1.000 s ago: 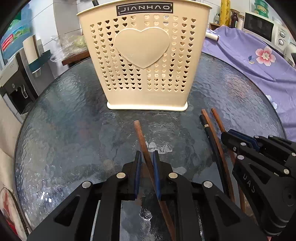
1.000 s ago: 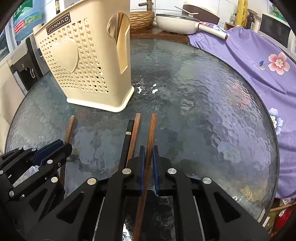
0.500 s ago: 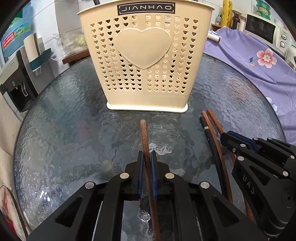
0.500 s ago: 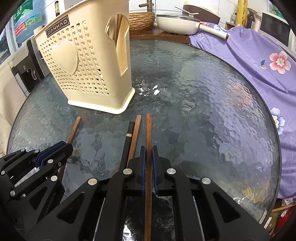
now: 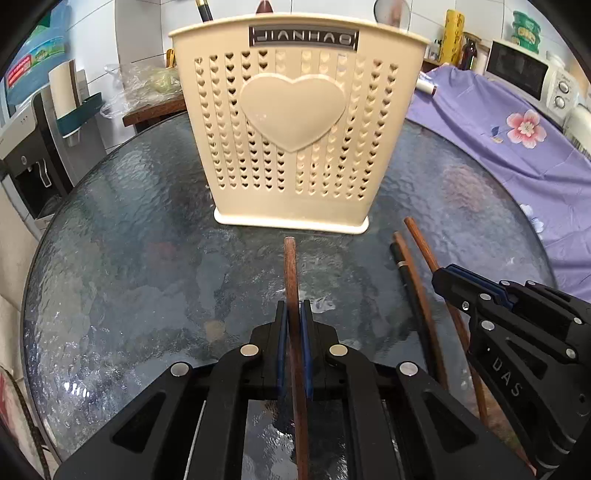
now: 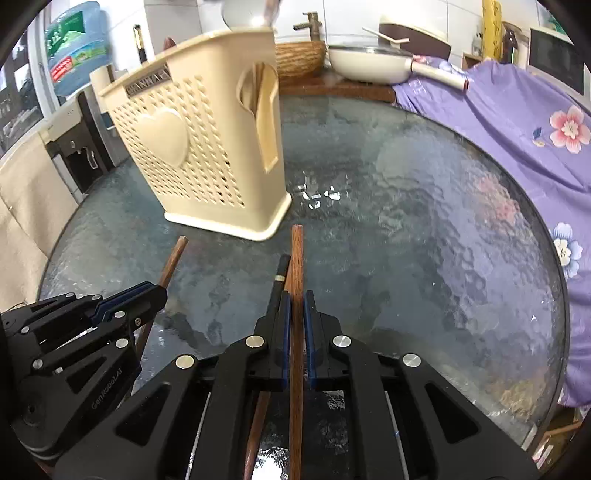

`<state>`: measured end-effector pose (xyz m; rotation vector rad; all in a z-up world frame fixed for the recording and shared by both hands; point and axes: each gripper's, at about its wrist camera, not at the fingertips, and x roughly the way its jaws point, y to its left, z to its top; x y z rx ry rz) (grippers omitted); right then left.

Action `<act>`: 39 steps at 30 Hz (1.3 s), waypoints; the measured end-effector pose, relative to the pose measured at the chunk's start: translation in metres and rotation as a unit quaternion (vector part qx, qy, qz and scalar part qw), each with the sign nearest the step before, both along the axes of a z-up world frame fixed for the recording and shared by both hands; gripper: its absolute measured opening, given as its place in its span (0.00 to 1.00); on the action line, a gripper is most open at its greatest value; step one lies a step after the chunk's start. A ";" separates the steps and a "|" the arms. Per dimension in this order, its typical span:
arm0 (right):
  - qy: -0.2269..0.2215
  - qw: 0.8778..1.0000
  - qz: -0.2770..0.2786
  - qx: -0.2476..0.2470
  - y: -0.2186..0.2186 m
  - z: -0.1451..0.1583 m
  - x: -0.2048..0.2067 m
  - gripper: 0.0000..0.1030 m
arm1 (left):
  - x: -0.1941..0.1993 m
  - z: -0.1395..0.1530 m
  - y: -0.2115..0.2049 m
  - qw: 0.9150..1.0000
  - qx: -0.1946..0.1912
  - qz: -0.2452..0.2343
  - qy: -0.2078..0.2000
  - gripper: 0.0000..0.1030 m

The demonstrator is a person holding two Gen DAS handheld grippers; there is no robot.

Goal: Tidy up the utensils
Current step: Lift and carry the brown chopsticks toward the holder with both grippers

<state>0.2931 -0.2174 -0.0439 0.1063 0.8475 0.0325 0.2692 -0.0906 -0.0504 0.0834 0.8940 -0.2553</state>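
Note:
A cream perforated utensil holder (image 5: pixel 295 136) with a heart on its front stands at the back of the round glass table (image 5: pixel 110 258); it also shows in the right wrist view (image 6: pixel 199 162). My left gripper (image 5: pixel 293 314) is shut on a brown chopstick (image 5: pixel 290 266) that points at the holder. My right gripper (image 6: pixel 297 299) is shut on another brown chopstick (image 6: pixel 296 251). A black chopstick (image 6: pixel 280 273) and a brown one (image 5: pixel 413 273) lie on the glass beside it. The right gripper shows in the left wrist view (image 5: pixel 450 277), and the left gripper in the right wrist view (image 6: pixel 155 291).
Utensil handles stick out of the holder's top (image 5: pixel 205 9). A purple flowered cloth (image 5: pixel 517 140) covers the right side. A white pan (image 6: pixel 369 62) and a woven basket (image 6: pixel 299 59) stand behind the table. A water dispenser (image 5: pixel 29 155) is at the left.
Both grippers have closed on their chopsticks, which swung straight between the fingers. Both have lifted, and the holder looks nearer in each view.

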 end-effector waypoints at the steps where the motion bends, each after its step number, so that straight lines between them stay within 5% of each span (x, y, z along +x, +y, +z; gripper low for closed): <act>1: -0.004 1.000 0.003 0.001 0.000 0.003 -0.001 0.08 | -0.001 0.004 0.001 1.000 0.000 0.000 -0.006 0.07; 21: -0.085 0.984 0.106 0.118 -0.020 0.077 -0.042 0.07 | -0.028 0.066 0.025 0.996 -0.063 -0.035 -0.051 0.07; 39: -0.147 0.969 0.160 0.121 -0.032 0.130 -0.083 0.07 | -0.066 0.124 0.045 0.987 -0.097 -0.069 -0.107 0.06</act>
